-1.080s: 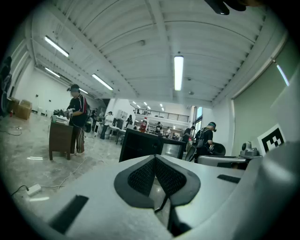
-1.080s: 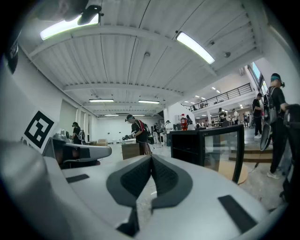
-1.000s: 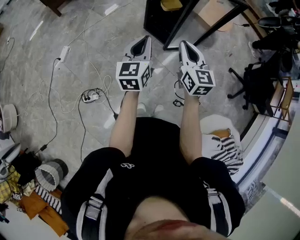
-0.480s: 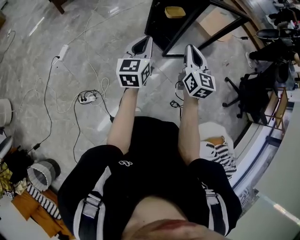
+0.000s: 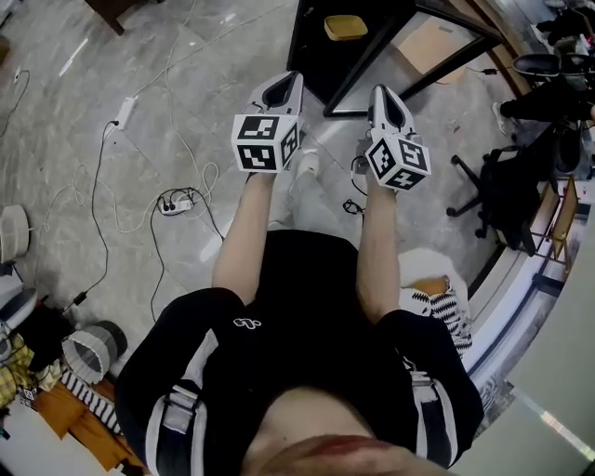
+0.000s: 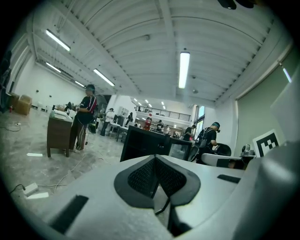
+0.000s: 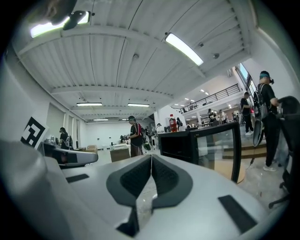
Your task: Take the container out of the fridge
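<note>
A small black fridge [image 5: 349, 42] stands on the floor ahead, with its glass door [image 5: 409, 51] swung open to the right. A yellow container [image 5: 345, 26] sits inside it. My left gripper [image 5: 284, 82] and right gripper [image 5: 381, 91] are held side by side at chest height, short of the fridge. Both are shut with nothing between the jaws. In the left gripper view the shut gripper [image 6: 155, 157] points at the fridge [image 6: 145, 145]. The right gripper view shows the shut gripper [image 7: 151, 157] with the fridge [image 7: 180, 145] and its glass door [image 7: 218, 143] beyond.
A red bottle [image 7: 173, 123] stands on top of the fridge. Cables and a power strip [image 5: 177, 198] lie on the floor at left. An office chair [image 5: 507, 186] stands at right. Clutter [image 5: 56, 372] lies at lower left. Several people stand in the hall.
Both grippers stay shut and have shifted only slightly. The person has stepped forward, a shoe now shows below the grippers, and more of the fridge and container is in view.
</note>
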`<state>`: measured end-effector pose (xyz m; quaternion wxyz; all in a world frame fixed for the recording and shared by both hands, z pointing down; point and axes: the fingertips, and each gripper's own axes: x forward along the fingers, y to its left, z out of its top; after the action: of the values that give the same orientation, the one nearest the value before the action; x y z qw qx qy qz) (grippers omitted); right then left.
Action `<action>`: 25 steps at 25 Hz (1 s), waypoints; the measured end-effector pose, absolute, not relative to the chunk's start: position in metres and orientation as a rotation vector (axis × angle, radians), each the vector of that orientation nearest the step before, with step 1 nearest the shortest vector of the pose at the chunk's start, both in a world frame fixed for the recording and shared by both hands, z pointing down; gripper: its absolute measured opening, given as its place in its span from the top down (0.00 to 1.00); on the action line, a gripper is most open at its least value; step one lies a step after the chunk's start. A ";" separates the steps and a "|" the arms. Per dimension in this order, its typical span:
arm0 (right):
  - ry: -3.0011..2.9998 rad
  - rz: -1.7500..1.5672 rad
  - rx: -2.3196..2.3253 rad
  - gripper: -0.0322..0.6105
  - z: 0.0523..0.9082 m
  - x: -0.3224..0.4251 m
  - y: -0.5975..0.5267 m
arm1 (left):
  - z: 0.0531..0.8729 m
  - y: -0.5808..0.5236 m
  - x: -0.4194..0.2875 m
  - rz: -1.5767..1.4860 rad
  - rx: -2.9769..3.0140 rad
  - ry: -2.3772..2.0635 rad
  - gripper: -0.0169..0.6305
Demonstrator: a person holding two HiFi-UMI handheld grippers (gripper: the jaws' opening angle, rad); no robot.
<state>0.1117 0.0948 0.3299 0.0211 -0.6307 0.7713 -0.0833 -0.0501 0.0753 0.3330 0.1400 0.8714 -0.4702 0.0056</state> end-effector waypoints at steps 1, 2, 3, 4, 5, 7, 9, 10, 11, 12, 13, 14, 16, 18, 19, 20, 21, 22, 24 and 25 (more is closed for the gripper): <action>2.392 -0.267 -1.946 0.93 0.332 0.111 0.080 | 0.335 0.063 -0.051 0.024 2.511 -1.369 0.96; 2.398 -0.273 -1.930 0.93 0.334 0.109 0.066 | 0.337 0.051 -0.053 0.031 2.502 -1.383 0.96; 2.408 -0.277 -1.911 0.93 0.336 0.106 0.053 | 0.338 0.039 -0.055 0.035 2.490 -1.398 0.96; 2.422 -0.283 -1.891 0.93 0.338 0.102 0.039 | 0.340 0.026 -0.058 0.038 2.476 -1.413 0.96; 2.439 -0.291 -1.875 0.93 0.342 0.099 0.026 | 0.343 0.014 -0.059 0.043 2.460 -1.426 0.96; 2.465 -0.318 -1.857 0.93 0.352 0.097 -0.001 | 0.351 -0.011 -0.059 0.059 2.432 -1.447 0.96; 2.472 -0.357 -1.862 0.93 0.362 0.106 -0.029 | 0.355 -0.036 -0.054 0.069 2.418 -1.462 0.96; 2.468 -0.373 -1.871 0.93 0.366 0.114 -0.045 | 0.355 -0.049 -0.050 0.069 2.415 -1.468 0.96; 2.463 -0.385 -1.882 0.93 0.368 0.122 -0.060 | 0.356 -0.062 -0.045 0.070 2.413 -1.473 0.96; 2.459 -0.392 -1.891 0.93 0.370 0.130 -0.075 | 0.358 -0.075 -0.040 0.073 2.409 -1.477 0.96; 2.456 -0.396 -1.897 0.93 0.370 0.137 -0.088 | 0.359 -0.088 -0.035 0.078 2.404 -1.479 0.96; 2.454 -0.395 -1.898 0.93 0.370 0.144 -0.102 | 0.360 -0.101 -0.029 0.082 2.401 -1.480 0.96; 2.463 -0.379 -1.889 0.93 0.366 0.154 -0.129 | 0.358 -0.126 -0.018 0.076 2.401 -1.486 0.96; 2.490 -0.351 -1.868 0.93 0.360 0.158 -0.151 | 0.354 -0.147 -0.008 0.064 2.401 -1.496 0.96; 2.504 -0.335 -1.855 0.93 0.356 0.159 -0.161 | 0.351 -0.157 -0.004 0.061 2.403 -1.500 0.96; 2.516 -0.320 -1.843 0.93 0.353 0.161 -0.169 | 0.348 -0.165 0.001 0.059 2.406 -1.504 0.96; 2.525 -0.306 -1.831 0.93 0.349 0.162 -0.177 | 0.345 -0.173 0.006 0.058 2.413 -1.507 0.96; 2.530 -0.295 -1.822 0.93 0.347 0.164 -0.186 | 0.342 -0.180 0.011 0.059 2.421 -1.509 0.96; 2.533 -0.299 -1.813 0.93 0.347 0.168 -0.198 | 0.341 -0.191 0.019 0.081 2.437 -1.508 0.96; 2.532 -0.312 -1.811 0.93 0.350 0.169 -0.203 | 0.343 -0.195 0.022 0.102 2.440 -1.506 0.96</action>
<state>0.1690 -0.2027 0.3496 0.0066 -0.5789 0.8092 -0.0999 0.0218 -0.1946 0.3430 0.1359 0.8425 -0.5201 0.0352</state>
